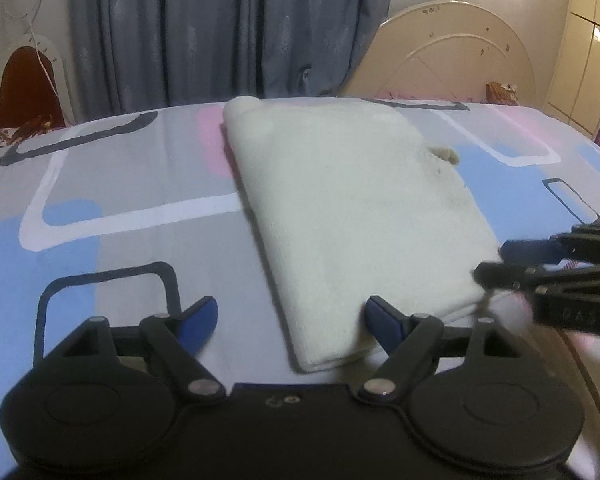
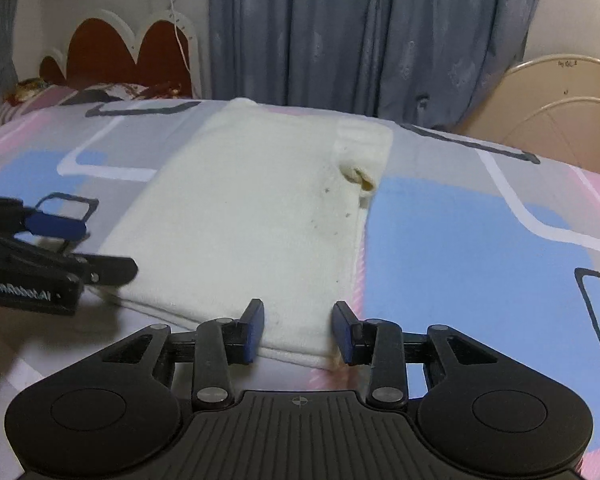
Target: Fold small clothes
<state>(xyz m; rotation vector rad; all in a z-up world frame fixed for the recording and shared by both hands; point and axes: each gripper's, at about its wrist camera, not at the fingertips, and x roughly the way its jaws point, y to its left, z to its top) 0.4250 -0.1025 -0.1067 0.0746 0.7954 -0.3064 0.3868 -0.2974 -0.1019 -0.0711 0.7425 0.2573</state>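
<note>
"GenRobot.AI" on left gripper body (white lettering, slightly blurred).

Both cameras sit low over the bed, each looking forward along its own claw toward the grey curtain at the far side. The left wrist view looks from the near left corner of the folded white garment, very close to it. The right wrist view looks from the near right corner. Both share the garment, the bed, the curtain and the cream headboard, and each catches the other claw at its edge.
</note>
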